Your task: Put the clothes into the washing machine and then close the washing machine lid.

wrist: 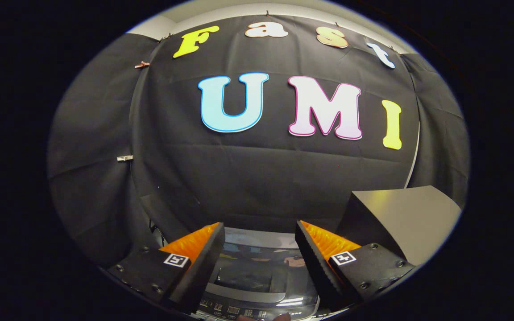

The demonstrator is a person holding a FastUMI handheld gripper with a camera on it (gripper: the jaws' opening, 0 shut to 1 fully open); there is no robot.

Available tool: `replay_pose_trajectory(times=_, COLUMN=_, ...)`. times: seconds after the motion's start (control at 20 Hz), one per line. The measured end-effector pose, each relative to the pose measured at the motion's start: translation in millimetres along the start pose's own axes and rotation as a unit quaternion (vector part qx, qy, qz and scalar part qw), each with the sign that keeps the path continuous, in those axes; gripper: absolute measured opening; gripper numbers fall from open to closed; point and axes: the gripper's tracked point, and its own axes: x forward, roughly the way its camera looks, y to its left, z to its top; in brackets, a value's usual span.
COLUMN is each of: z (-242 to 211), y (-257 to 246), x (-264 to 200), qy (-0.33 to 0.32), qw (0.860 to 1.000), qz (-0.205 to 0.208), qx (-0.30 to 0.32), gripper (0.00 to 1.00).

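My gripper (260, 232) stands open, its two fingers spread wide with nothing between them. Below and between the fingers lies the top of the washing machine (257, 296): its glossy dark glass lid (252, 267) lies flat and shut, mirroring the booth. A strip of buttons and a small display, the control panel (232, 310), runs along the near edge of the machine. The gripper hovers above the lid, apart from it. I see no clothes.
A grey box-like surface (400, 218) rises just right of the right finger. The black cloth wall (257, 178) stands close behind the machine. Two clips (124, 158) hang on the cloth at the left.
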Motion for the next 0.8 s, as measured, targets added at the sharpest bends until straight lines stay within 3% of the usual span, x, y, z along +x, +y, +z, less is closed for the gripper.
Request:
replay_pose_trajectory(times=0.45, z=42, y=-37, x=-57, qy=-0.059, qw=0.998, qz=-0.024, qx=0.004, gripper=1.00)
replay_pose_trajectory(times=0.8, z=67, y=-78, x=-134, qy=-0.100, qw=0.994, qz=-0.039, qx=0.031, gripper=1.00)
